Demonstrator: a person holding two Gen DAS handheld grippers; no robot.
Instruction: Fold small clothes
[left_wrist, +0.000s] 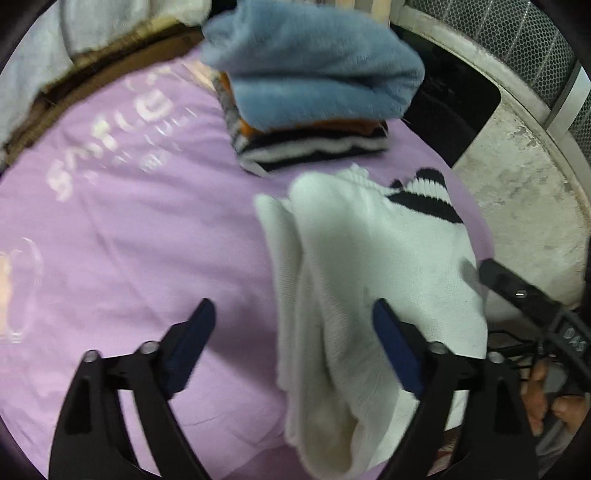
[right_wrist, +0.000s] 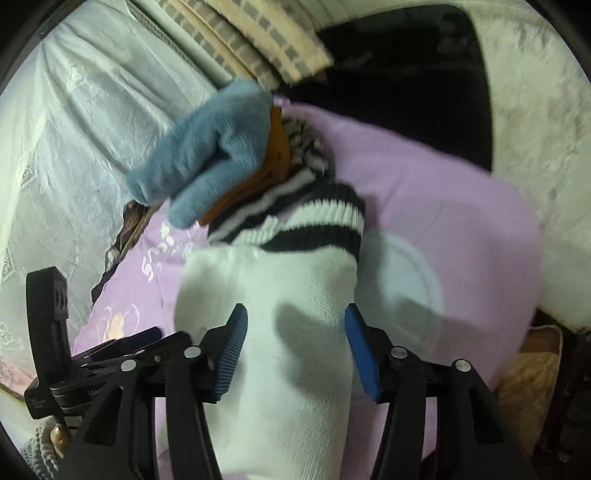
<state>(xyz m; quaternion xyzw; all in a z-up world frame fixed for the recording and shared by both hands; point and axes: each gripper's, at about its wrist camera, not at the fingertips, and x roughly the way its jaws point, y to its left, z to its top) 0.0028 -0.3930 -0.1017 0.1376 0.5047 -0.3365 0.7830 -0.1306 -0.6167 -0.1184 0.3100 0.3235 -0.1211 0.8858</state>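
Note:
A white sock (left_wrist: 369, 251) with a black-and-white striped cuff (left_wrist: 428, 195) lies lengthwise on a purple cloth (left_wrist: 147, 240). My left gripper (left_wrist: 295, 325) stands wide open just above it; the sock's near end lies between and under its fingers, and neither pad presses on it. In the right wrist view the same sock (right_wrist: 280, 288) runs away from my right gripper (right_wrist: 297, 339), which is open with the sock lying beneath and between its blue pads. Beyond the cuff sits a stack of folded socks topped by a blue one (left_wrist: 314, 74) (right_wrist: 207, 155).
A white lace cloth (right_wrist: 74, 129) and a checked beige cloth (right_wrist: 258, 37) lie behind the purple cloth (right_wrist: 424, 192). A rough white round surface (left_wrist: 517, 177) and a dark gap (left_wrist: 454, 110) border it on the right. A person's hand (left_wrist: 535, 398) shows at the lower right.

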